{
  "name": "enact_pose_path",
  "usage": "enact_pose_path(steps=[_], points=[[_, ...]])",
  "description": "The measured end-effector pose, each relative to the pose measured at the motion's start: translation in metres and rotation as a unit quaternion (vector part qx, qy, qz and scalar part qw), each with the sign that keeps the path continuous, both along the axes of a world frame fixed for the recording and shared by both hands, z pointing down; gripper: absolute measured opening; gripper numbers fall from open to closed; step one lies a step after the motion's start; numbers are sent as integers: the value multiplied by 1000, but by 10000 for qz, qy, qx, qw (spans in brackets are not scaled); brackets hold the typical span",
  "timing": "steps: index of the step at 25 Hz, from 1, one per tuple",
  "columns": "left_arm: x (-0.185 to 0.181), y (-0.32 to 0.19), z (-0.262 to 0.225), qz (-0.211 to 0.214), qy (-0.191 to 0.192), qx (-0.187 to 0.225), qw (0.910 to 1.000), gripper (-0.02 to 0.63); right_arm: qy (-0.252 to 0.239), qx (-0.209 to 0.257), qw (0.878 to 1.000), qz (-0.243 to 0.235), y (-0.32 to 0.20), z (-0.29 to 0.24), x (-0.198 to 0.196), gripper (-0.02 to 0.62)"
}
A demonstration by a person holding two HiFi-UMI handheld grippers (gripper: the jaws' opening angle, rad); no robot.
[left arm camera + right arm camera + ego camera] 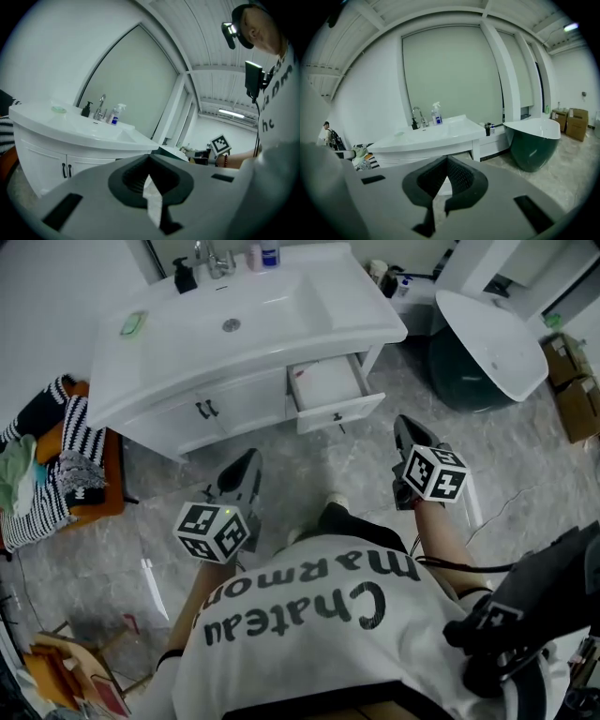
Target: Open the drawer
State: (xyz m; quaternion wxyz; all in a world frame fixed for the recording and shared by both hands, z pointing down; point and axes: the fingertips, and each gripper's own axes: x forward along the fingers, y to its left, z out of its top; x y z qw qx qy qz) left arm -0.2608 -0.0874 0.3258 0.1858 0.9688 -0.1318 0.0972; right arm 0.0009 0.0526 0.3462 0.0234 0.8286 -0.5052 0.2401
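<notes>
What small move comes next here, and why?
Probably nothing more than lowering both to rest: the drawer already stands pulled out of the vanity cabinet, and the left hand-held gripper and right hand-held gripper are shut, empty, well clear of it.

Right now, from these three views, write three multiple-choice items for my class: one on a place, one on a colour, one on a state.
1. In the head view, the soap dish lies: A on the counter left of the basin; B on the counter right of the basin; C in the basin.
2. The bathtub has an outer wall that is: A red; B yellow; C dark green.
3. The drawer is: A shut flush; B pulled out; C lifted right out.

Answers: 1 A, it sits near the counter's left end. 2 C, green shows under the white rim. 3 B, its inside lies open to view.
</notes>
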Motion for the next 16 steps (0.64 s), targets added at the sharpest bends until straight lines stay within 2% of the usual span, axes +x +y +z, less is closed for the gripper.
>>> enact_pose_path(steps=[8, 16], points=[[-6, -1, 0, 8, -11, 67, 10000, 9, 234, -57, 9995, -223, -12, -8, -12, 9], [-8, -1, 0, -46, -61, 58, 10000, 9, 196, 57, 9996, -204, -18, -14, -7, 9]])
